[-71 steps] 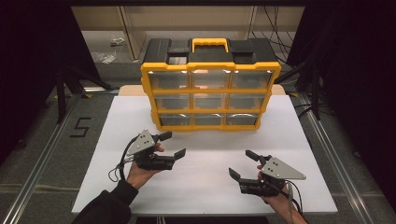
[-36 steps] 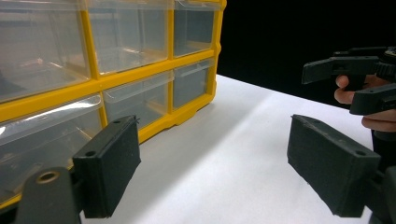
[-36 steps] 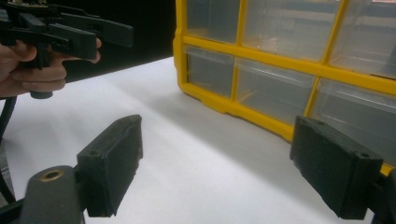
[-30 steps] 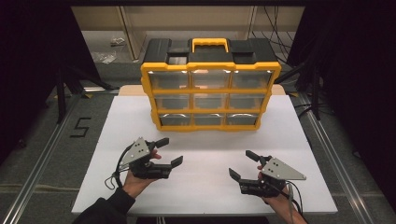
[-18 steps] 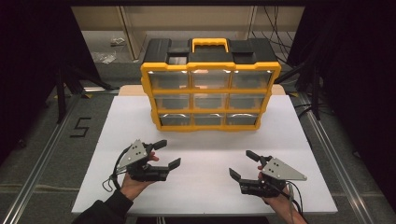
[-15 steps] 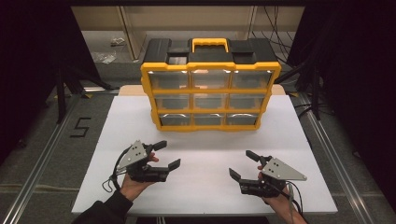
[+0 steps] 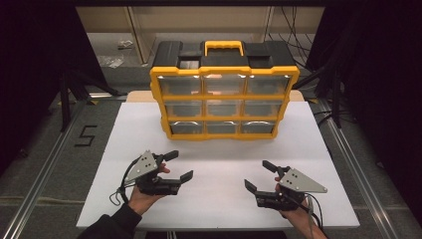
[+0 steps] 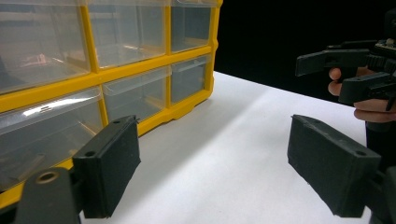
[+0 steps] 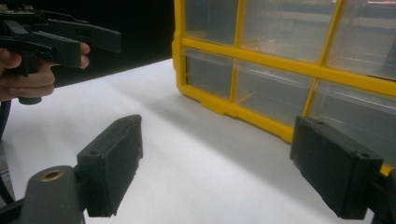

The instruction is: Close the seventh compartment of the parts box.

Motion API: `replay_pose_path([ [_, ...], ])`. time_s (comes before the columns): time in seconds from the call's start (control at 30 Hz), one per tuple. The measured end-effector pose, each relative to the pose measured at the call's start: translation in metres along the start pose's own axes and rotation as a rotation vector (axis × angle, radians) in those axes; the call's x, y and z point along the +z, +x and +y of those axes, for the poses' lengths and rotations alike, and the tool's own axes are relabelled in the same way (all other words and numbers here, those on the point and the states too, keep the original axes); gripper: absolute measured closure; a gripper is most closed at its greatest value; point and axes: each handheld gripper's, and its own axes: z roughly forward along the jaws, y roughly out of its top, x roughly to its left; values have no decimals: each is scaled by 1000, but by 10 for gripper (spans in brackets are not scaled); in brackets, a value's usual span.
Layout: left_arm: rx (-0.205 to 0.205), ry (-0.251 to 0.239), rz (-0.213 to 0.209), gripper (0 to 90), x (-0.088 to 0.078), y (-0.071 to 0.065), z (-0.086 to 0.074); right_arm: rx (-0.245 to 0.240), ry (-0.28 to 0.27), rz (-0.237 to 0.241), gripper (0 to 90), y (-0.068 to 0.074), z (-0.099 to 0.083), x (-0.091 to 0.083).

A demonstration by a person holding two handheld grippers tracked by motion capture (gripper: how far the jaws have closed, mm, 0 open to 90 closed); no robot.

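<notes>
A yellow organizer (image 7: 224, 102) with clear drawers in three rows and a black top with a yellow handle stands upright at the back of the white table (image 7: 219, 159). The drawers (image 8: 135, 93) all look shut (image 9: 271, 88). My left gripper (image 7: 178, 165) is held open above the near left of the table, nothing between its jaws. My right gripper (image 7: 260, 175) is held open at the near right, also with nothing in it. In the left gripper view the right gripper (image 8: 345, 70) shows farther off at the right. The left gripper (image 9: 60, 37) appears at the upper left of the right gripper view.
The table's near edge runs just below both hands. Grey floor with metal rails (image 7: 40, 179) flanks the table, and a "5" mark (image 7: 85, 135) is on the floor at left. Dark stands and cables (image 7: 338, 84) sit beside the organizer.
My left gripper has drawn back toward the near edge of the table and slightly left. The right gripper has barely moved. Both stay open.
</notes>
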Motion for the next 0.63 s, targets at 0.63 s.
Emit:
replay_pose_path([
  [0.63,5,-6,-6,165,2,0,1,1,0,-5,180,0,0,-2],
])
